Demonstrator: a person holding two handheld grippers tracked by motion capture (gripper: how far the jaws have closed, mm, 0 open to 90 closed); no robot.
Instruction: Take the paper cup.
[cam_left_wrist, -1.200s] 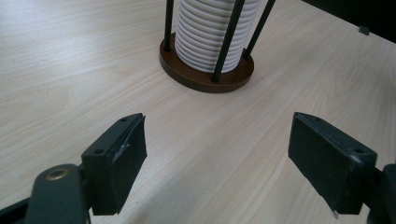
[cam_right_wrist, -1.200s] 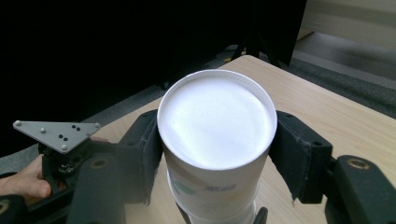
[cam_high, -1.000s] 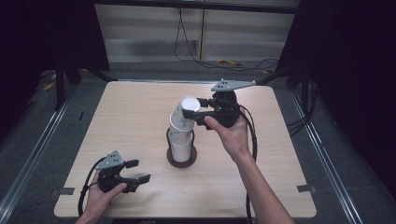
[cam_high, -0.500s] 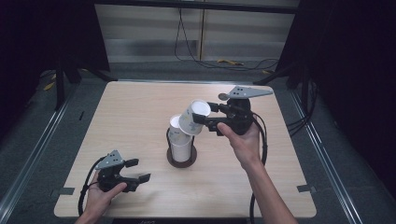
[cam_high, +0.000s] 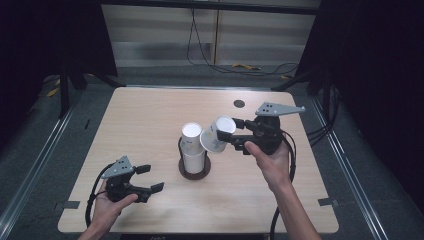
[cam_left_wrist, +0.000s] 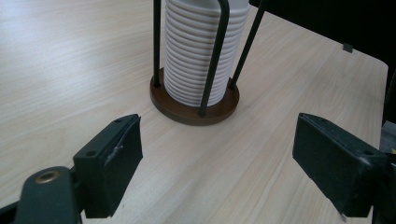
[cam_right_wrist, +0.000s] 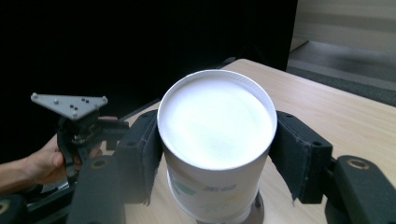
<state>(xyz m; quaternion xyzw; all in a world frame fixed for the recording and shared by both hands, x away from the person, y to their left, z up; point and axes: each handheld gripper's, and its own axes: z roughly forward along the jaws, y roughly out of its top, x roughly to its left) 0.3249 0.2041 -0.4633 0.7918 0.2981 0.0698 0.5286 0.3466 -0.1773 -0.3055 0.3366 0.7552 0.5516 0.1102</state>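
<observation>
A stack of white paper cups (cam_high: 193, 147) stands in a wire holder on a round brown base (cam_high: 195, 172) at mid-table. Just to its right, my right gripper (cam_high: 226, 129) is shut on a single white paper cup (cam_high: 217, 135), held tilted above the table. In the right gripper view the pads press both sides of this cup (cam_right_wrist: 215, 126), whose round white end faces the camera. My left gripper (cam_high: 153, 178) rests at the front left, open, with nothing between its jaws. From the left gripper view, the ribbed stack (cam_left_wrist: 201, 51) and base (cam_left_wrist: 194, 106) lie beyond the open left gripper (cam_left_wrist: 217, 158).
The wooden table (cam_high: 150, 115) has a small dark round spot (cam_high: 239, 103) at the back right. Cables (cam_high: 220, 60) run over the floor behind it. Dark curtains close in both sides. A person's hand (cam_right_wrist: 42, 165) shows at the left of the right gripper view.
My right gripper has carried the cup off the top of the stack and to the right, tipping it. The left gripper has stayed put.
</observation>
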